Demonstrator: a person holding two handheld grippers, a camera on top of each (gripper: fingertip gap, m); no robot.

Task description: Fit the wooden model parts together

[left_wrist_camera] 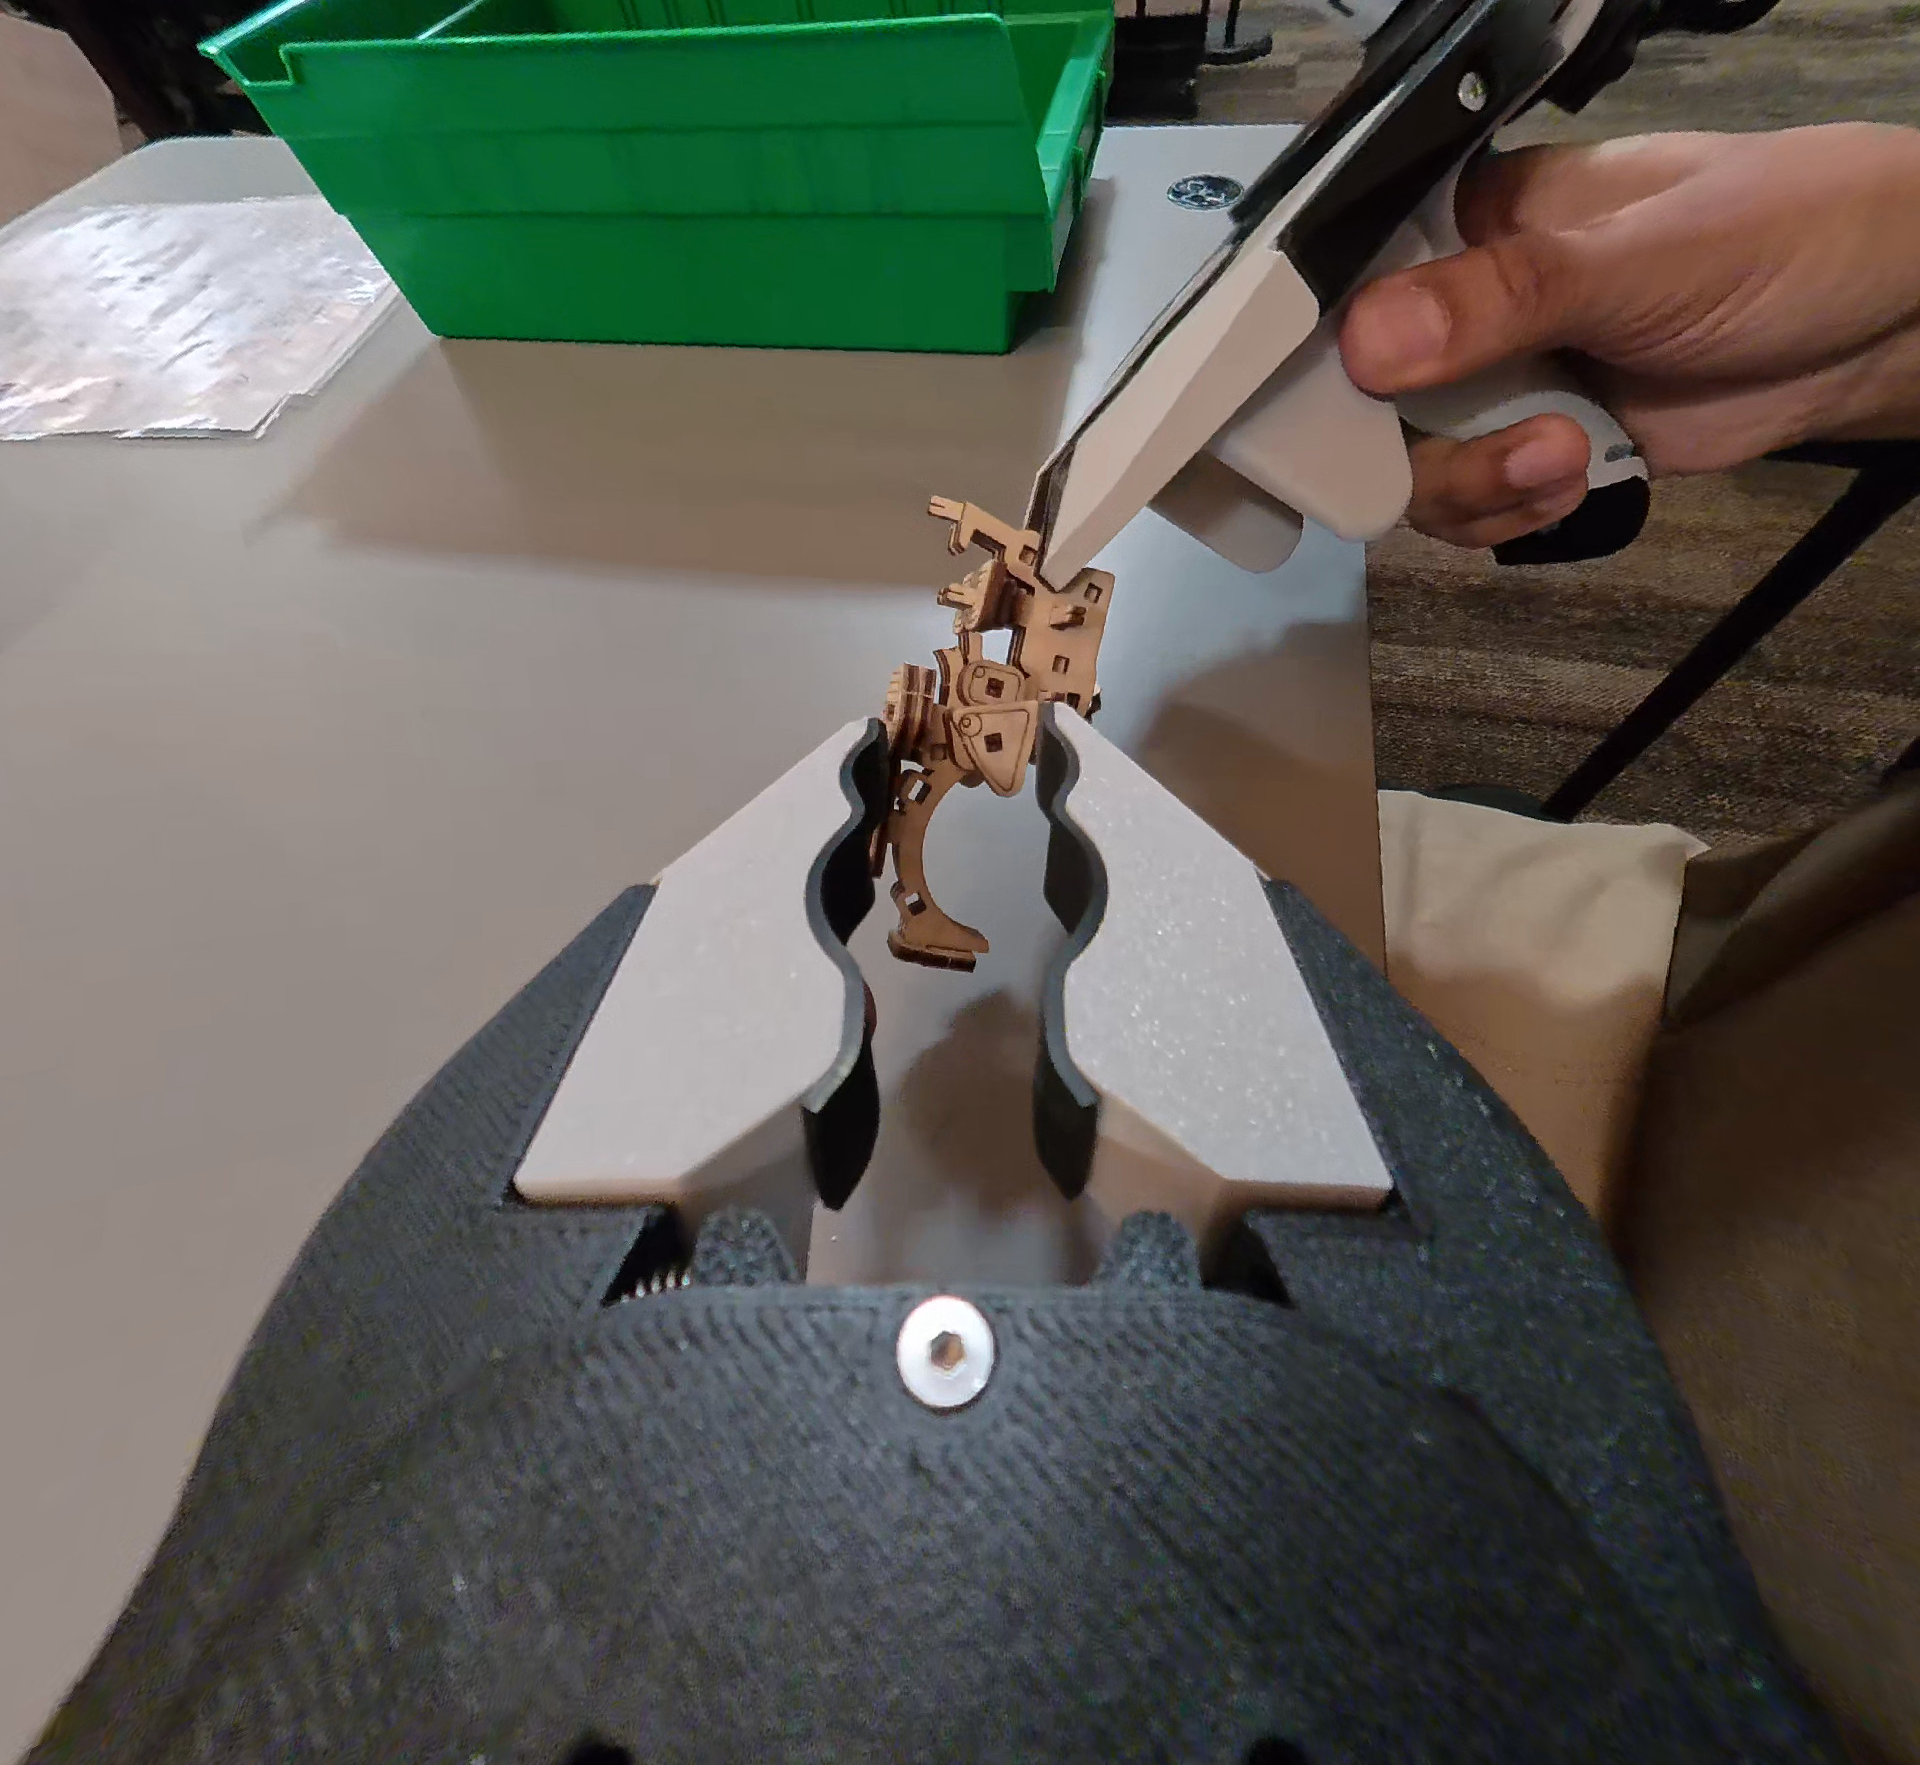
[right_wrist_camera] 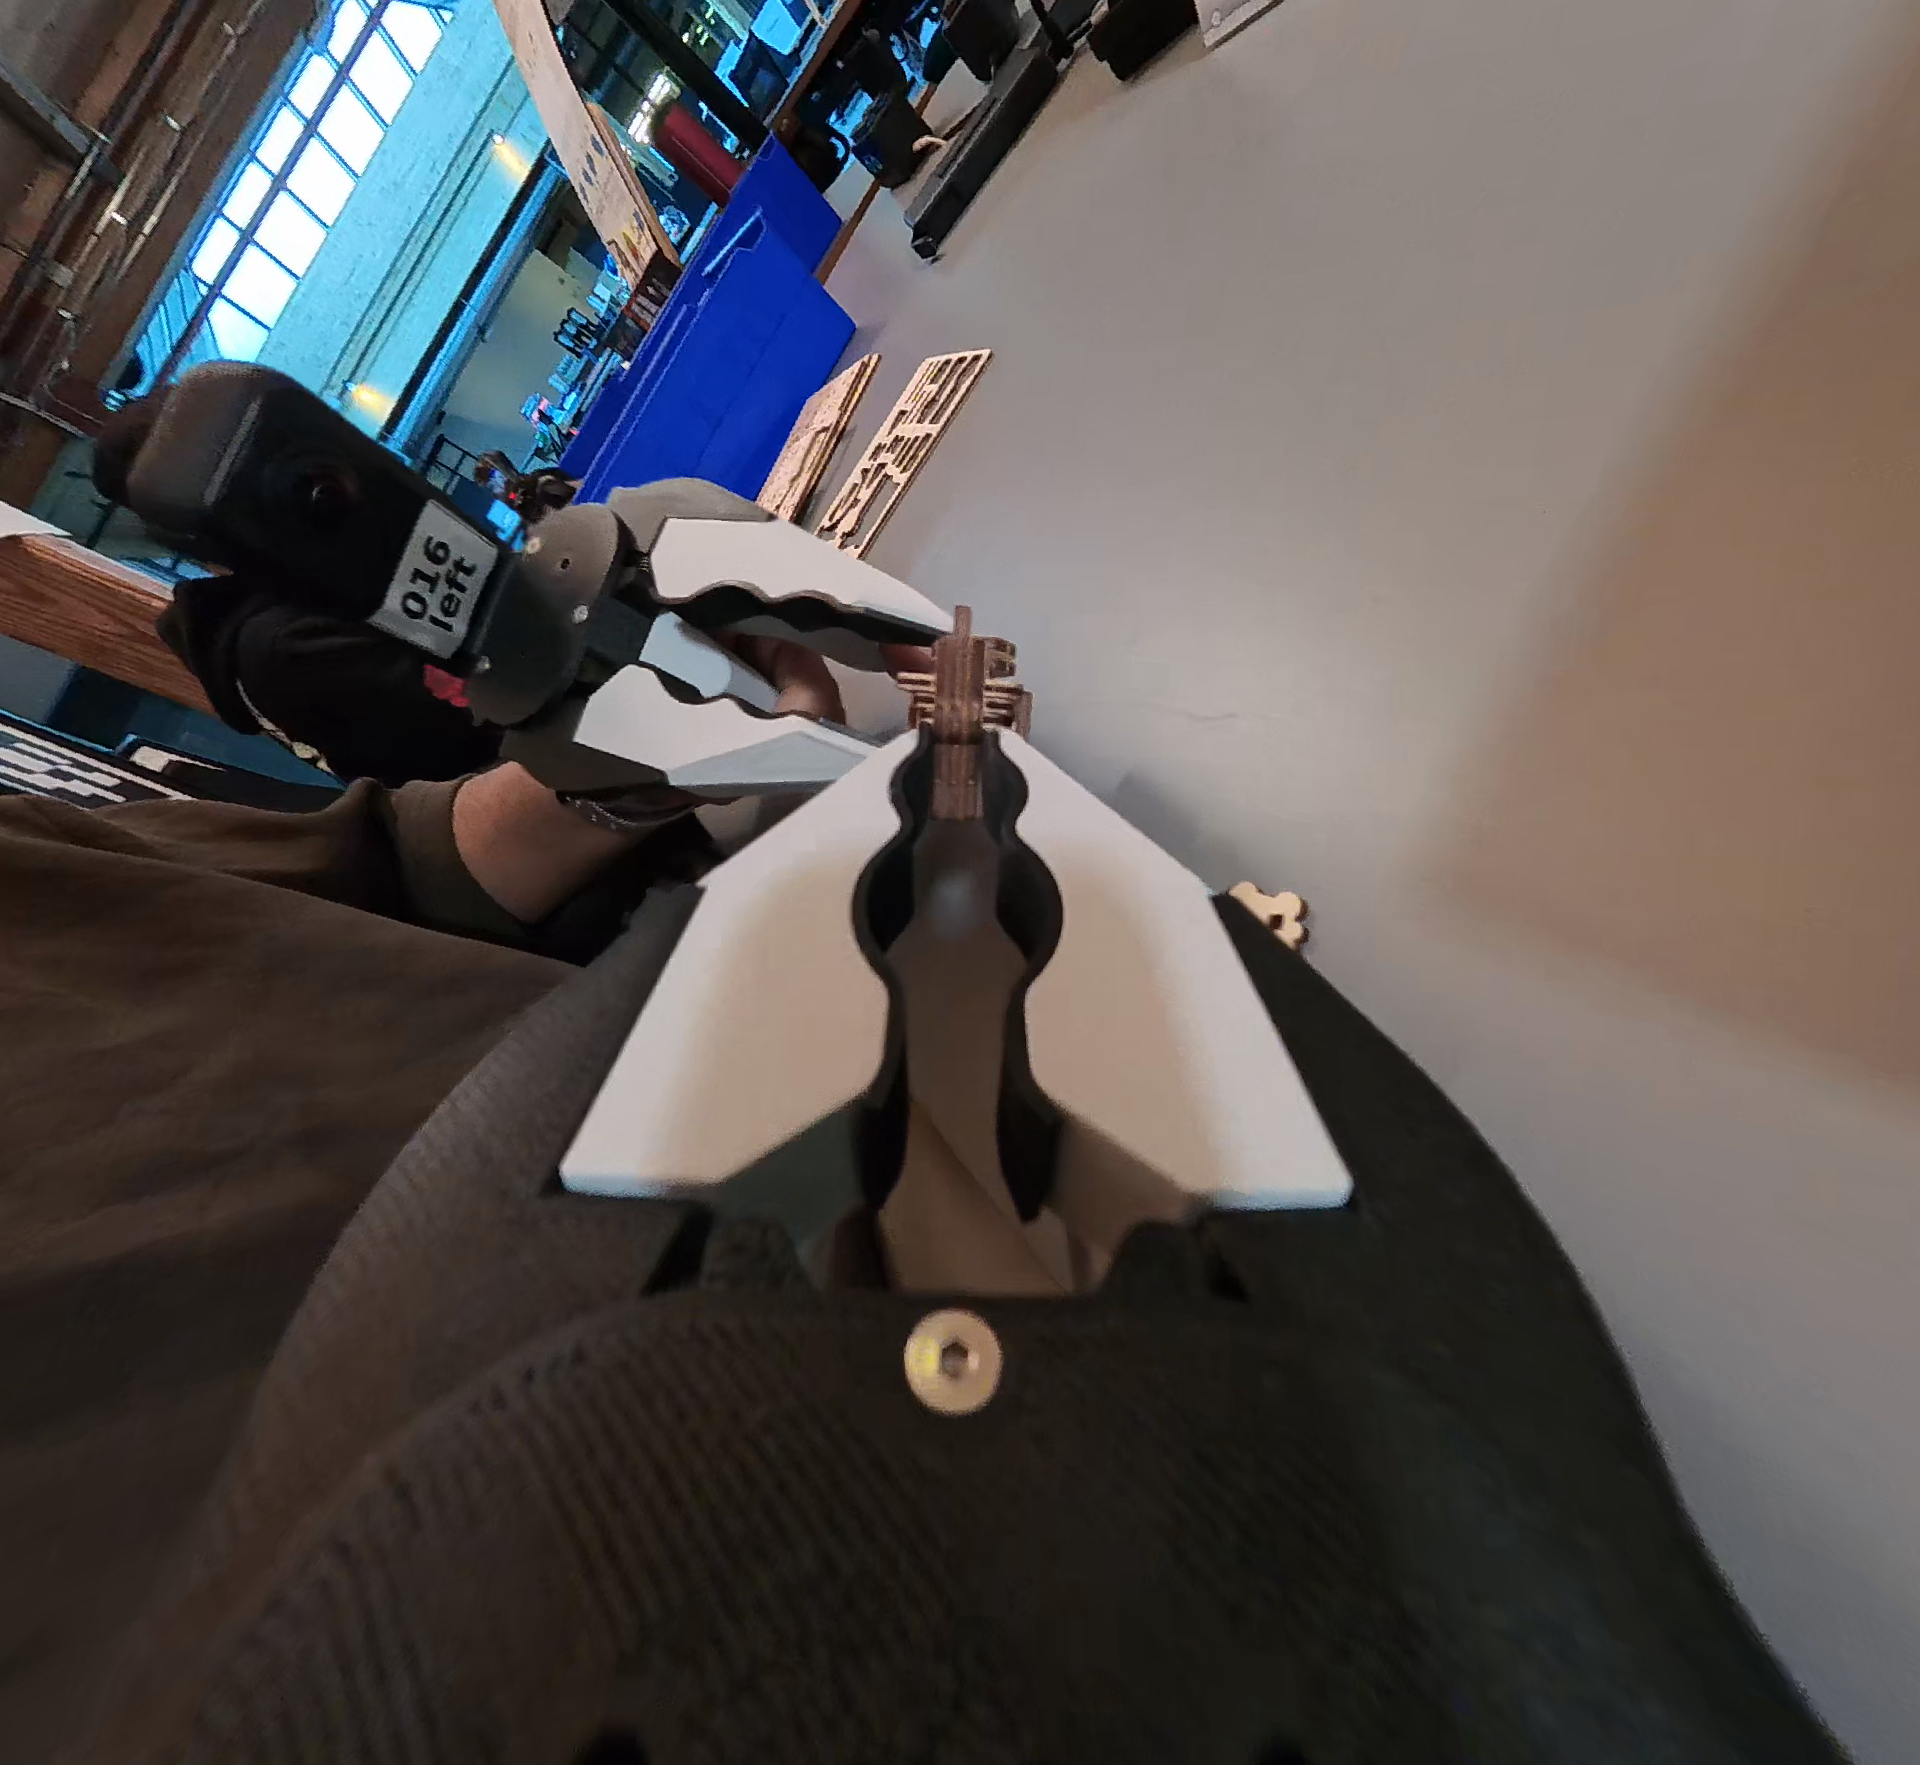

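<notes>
Above the tan counter (left_wrist_camera: 416, 676), the wooden model (left_wrist_camera: 987, 728) hangs lengthwise upright; right gripper (left_wrist_camera: 1049, 562) pinches its top, left gripper (left_wrist_camera: 961, 739) fingers apart around it.

Lighting: even indoor light in the left wrist view; table (left_wrist_camera: 468, 676) evenly bright, soft shadow under the green bin (left_wrist_camera: 675, 188), darker shadow at frame centre below the wooden model (left_wrist_camera: 987, 707). Glare: plastic sheet (left_wrist_camera: 156, 313), middle left. Right wrist view: tilted, cool blue daylight from windows (right_wrist_camera: 281, 209), upper left; lower half dim. Distortion: strong wide-angle bending at edges. Focus: near gripper bodies soft; backgrounds blurred.
</notes>
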